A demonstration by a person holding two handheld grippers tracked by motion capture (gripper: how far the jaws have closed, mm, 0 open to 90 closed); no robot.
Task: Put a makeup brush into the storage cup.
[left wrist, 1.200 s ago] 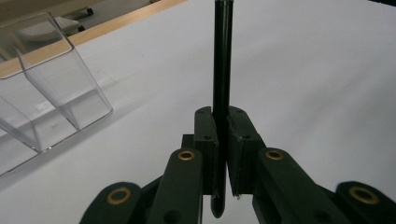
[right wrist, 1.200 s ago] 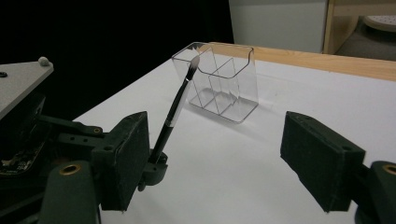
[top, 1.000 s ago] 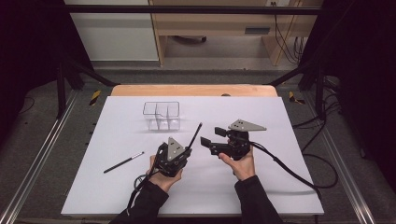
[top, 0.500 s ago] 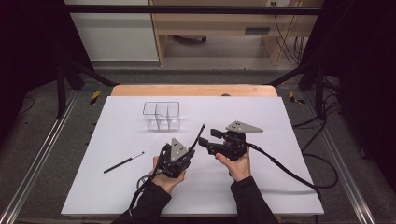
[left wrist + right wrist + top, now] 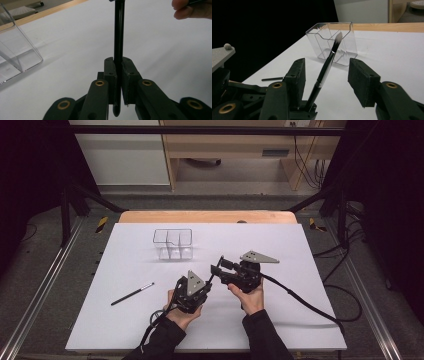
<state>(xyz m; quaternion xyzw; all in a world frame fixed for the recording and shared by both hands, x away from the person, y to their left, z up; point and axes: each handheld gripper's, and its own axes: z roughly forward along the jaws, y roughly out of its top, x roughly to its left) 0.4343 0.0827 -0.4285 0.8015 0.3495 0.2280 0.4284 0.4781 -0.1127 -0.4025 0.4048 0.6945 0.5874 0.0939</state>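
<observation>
The makeup brush, light, thin and slippery, is standing clamped in your left fingers while your right fingers are closing, not yet touching, around its handle; grip mid-handle, pointing at the clear organizer at twelve o'clock.

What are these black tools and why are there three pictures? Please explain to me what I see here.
A person sits at a white table and holds a hand tool with two jaws in each hand. One picture comes from a camera above the table; the other two come from small cameras that ride on each tool and look along its jaws.

The left gripper is shut on a thin black brush, near its handle end. The right gripper has just been closing; the brush stands between its jaws, but the pads do not press on it yet.

On the table also stand a clear plastic organizer with compartments and, to the left, a second thin brush lying flat.
</observation>
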